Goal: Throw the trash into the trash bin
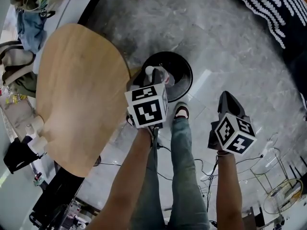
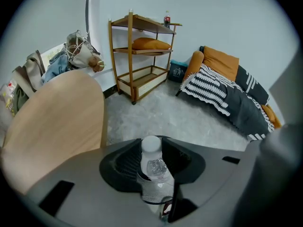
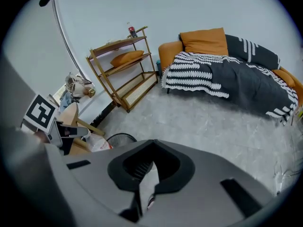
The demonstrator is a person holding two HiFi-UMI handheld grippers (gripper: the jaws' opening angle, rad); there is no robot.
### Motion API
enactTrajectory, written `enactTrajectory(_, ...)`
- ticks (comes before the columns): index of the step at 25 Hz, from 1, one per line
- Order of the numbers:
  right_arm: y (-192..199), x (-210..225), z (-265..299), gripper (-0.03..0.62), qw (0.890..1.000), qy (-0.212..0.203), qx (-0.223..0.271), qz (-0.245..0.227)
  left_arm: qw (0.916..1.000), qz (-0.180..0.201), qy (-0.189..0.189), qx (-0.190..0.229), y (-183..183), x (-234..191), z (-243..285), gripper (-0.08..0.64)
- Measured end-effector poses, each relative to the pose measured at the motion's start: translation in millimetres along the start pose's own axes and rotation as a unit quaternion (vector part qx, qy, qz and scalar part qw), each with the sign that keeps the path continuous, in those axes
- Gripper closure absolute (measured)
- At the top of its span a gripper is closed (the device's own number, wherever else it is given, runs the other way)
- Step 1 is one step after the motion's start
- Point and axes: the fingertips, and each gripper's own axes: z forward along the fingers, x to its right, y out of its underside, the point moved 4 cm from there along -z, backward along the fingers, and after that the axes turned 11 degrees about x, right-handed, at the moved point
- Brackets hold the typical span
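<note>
Black bin [image 1: 185, 67], clear bottle [image 2: 154, 171], seemingly white cap [image 2: 151, 145].

The trash bin [image 1: 184, 67] stands on the floor just beside the table's [image 1: 76, 95] right edge, with the bottle [image 1: 158, 74] above it.

Nothing legible from where I stand; the left marker cube [image 1: 147, 105] and the right marker cube [image 1: 235, 133] carry only black-and-white square patterns; the plastic bottle [image 2: 154, 167] shows no readable label; the shelf bottle [image 2: 166, 19] is too small to read.

Grey marbled floor [image 2: 156, 112]. Ahead of left gripper [image 2: 152, 174]: three-tier wooden shelf [image 2: 142, 56] against pale wall [image 2: 227, 18]. To gripper's right: orange sofa [image 2: 220, 63], black-and-white striped blanket [image 2: 227, 98]. Left: round light-wood desk [image 2: 57, 122].
</note>
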Motion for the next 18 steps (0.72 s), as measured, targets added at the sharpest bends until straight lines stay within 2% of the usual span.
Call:
enactTrajectory(5, 5, 4, 0, 0.586, 1.000, 0.003, -0.010, -0.002, 0.9987, -0.013, 0.016, -0.046, 18, 10, 3, 0.401)
enactTrajectory(6, 5, 5, -1, 0.586, 1.000, 0.004, -0.010, -0.001, 0.9982, -0.019, 0.024, -0.052, 22, 13, 4, 0.344)
enactTrajectory(9, 2, 4, 0, 0.586, 1.000, 0.006, -0.008, 0.001, 0.9976, -0.022, 0.038, -0.053, 27, 21, 3, 0.305)
enactTrajectory(18, -3, -2, 3, 0.586, 1.000, 0.005, -0.004, 0.001, 0.9971, -0.018, 0.046, -0.058, 31, 22, -3, 0.305)
